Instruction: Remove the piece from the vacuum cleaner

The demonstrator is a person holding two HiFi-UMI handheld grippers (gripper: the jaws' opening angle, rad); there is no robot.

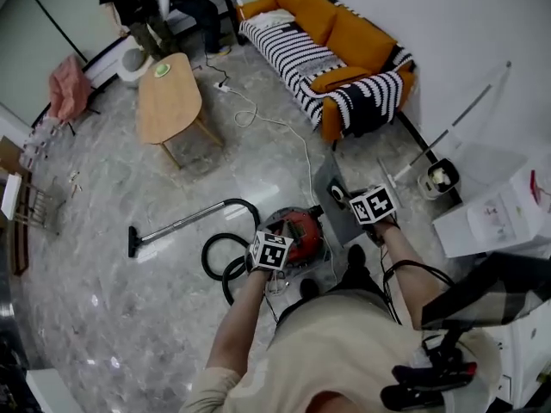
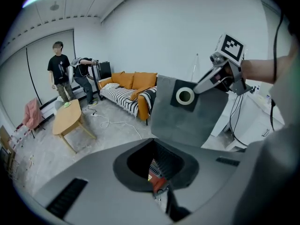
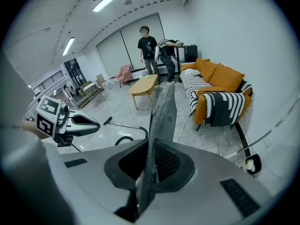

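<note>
Between right tool (image 3: pixel 143 191) jaws: grey piece (image 2: pixel 187 121) clamped, clear of vacuum cleaner (image 1: pixel 299 231) (left tool (image 2: pixel 161 193) closed above).

The left gripper (image 2: pixel 161 194) fills the bottom of the frame. Its grey jaws are drawn nearly together, and a red part of the vacuum cleaner (image 2: pixel 156 176) shows through the slit; whether they pinch anything cannot be told. Above, the right gripper (image 2: pixel 199 88) clamps the top edge of a flat grey piece (image 2: pixel 187 121) just beside its white ring (image 2: pixel 184 96), so the piece hangs in the air. Behind stand an orange sofa (image 2: pixel 133 81) with a striped throw, a low wooden surface (image 2: pixel 68 121), a white cable (image 2: pixel 112 122) on the floor, and two persons (image 2: pixel 58 71) by the far wall.
</note>
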